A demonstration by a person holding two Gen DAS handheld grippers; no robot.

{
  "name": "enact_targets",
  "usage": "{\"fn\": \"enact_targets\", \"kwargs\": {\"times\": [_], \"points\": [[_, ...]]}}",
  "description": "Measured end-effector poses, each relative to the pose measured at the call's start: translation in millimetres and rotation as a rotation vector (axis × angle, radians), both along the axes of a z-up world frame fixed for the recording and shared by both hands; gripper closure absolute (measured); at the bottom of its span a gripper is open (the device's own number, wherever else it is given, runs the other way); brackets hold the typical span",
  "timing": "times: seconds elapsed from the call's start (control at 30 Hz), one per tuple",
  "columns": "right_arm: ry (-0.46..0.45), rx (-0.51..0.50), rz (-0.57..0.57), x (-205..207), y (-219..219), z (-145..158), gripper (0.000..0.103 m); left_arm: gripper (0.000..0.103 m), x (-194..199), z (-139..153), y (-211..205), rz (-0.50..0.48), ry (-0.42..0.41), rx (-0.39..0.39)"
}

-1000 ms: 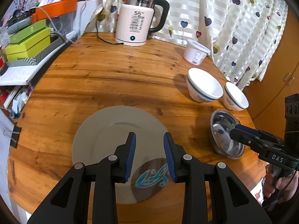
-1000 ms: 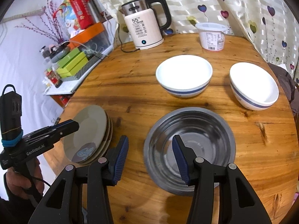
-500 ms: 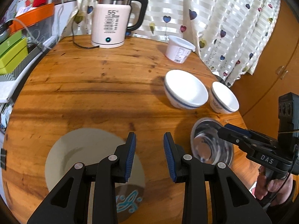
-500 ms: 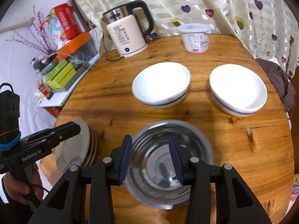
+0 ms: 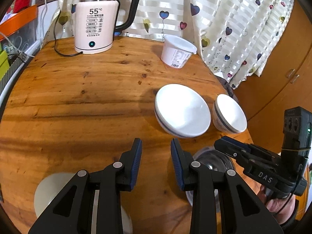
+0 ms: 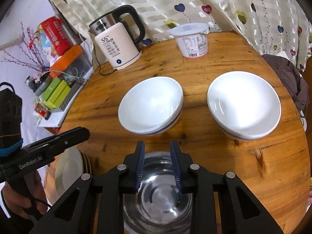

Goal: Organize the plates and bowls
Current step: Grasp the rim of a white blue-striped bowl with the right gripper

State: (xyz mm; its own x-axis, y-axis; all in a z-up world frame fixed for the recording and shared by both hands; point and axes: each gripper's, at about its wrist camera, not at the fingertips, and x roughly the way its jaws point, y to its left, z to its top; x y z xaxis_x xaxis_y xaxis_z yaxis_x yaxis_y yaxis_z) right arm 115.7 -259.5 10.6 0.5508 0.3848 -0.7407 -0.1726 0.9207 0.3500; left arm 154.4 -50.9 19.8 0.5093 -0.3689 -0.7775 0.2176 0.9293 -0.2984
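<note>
Left wrist view: the left claw (image 5: 156, 162), open and empty, has swung off the stacked plates (image 5: 52, 193), now at 7 o'clock under its left finger, toward the near white bowl (image 5: 182, 111) at 2 o'clock on the worktop (image 5: 78, 97). Right wrist view: the right claw (image 6: 157, 165), jaws narrowed but gripping nothing visibly, has advanced over the steel bowl (image 6: 158, 198) at 6 o'clock, the far white bowl (image 6: 243, 105) at 1 o'clock; bowl nesting appears next.
</note>
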Motion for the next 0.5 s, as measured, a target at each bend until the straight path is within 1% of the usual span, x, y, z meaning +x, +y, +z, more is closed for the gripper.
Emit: {"fn": "enact_targets", "kwargs": {"times": [0.4,0.5], "points": [[0.018,0.006,-0.039,36,-7,-3,0.076,0.071,40,-14,-17,-0.024,0.036,-0.035],[0.022,0.007,-0.042,42,-6,-5,0.077,0.071,46,-17,-20,-0.026,0.044,-0.032]]}}
